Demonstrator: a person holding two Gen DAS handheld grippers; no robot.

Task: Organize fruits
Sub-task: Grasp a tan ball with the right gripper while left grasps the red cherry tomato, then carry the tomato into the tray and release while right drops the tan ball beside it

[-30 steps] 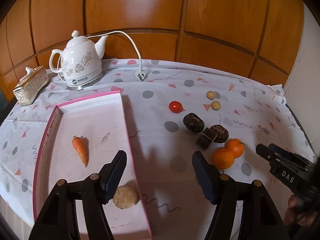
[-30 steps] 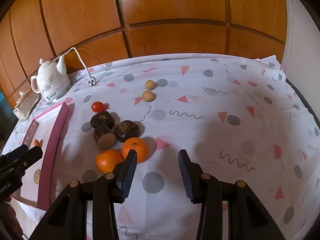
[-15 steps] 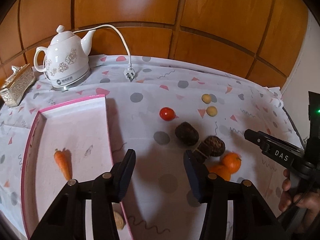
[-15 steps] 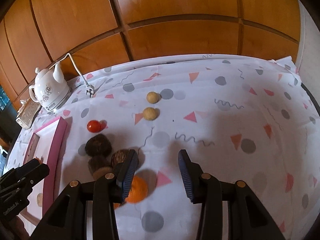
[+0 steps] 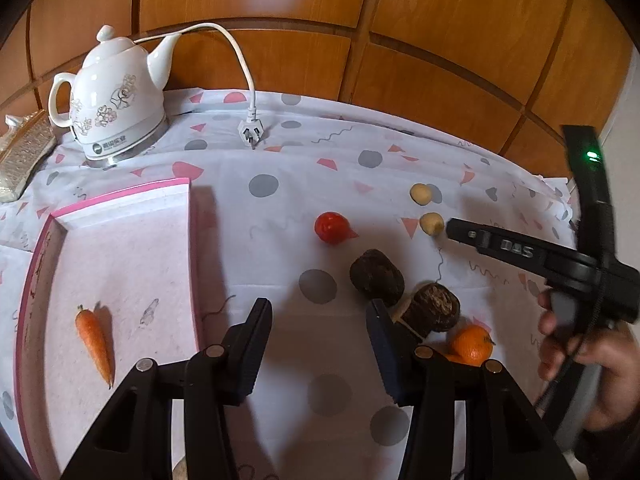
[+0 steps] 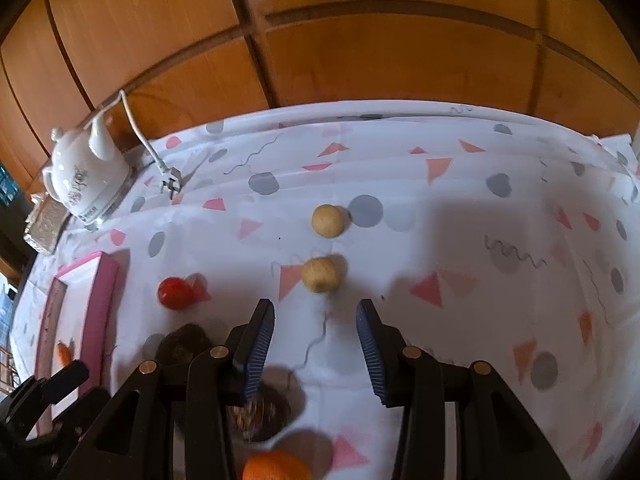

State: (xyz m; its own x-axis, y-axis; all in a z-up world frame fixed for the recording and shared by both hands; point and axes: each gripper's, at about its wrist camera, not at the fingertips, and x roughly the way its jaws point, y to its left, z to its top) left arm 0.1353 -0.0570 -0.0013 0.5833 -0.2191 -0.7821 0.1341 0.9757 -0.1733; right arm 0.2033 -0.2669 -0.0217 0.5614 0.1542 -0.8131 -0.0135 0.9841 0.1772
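Spread over the patterned bench (image 5: 280, 152): a red tomato (image 5: 331, 227), two pale round fruits (image 6: 320, 274), dark brown lumps (image 5: 376, 276) and an orange (image 5: 470, 343), all outside the pink tray (image 5: 120, 204), likely awaiting sorting. Inside the tray, one carrot (image 5: 95, 344). Left gripper (image 5: 318, 350) open and empty above the cloth. Right gripper (image 6: 315, 348) likewise open, lined up on the nearer pale fruit, probably next. Second orange largely hidden behind a left finger; a tan object cut off at the frame bottom.
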